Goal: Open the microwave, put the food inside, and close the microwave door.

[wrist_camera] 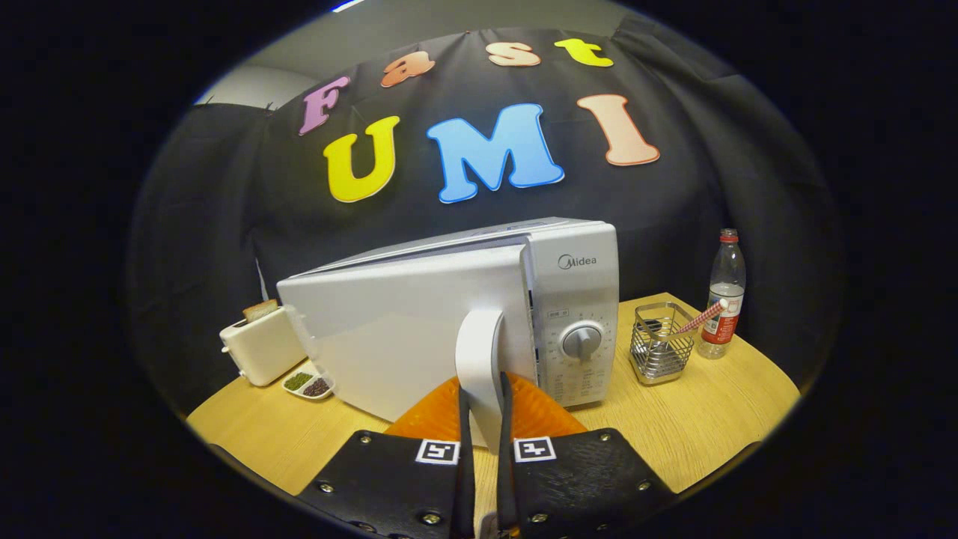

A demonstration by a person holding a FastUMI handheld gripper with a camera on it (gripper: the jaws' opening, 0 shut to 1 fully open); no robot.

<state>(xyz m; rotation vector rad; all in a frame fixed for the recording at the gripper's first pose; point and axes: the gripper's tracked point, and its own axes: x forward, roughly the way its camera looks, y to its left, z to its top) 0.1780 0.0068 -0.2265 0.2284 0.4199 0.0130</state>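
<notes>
Gripper (483,404), lower centre of frame: its 2 fingers pinch the door handle (479,359) between them, the microwave (572,299) door (397,337) partly swung open.

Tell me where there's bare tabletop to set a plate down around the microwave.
The widest bare table lies in front of the wire basket and water bottle, right of the tongs, which are shut on the door handle. A smaller patch sits before the bean dish. It is crowded between the toaster and the microwave.
</notes>
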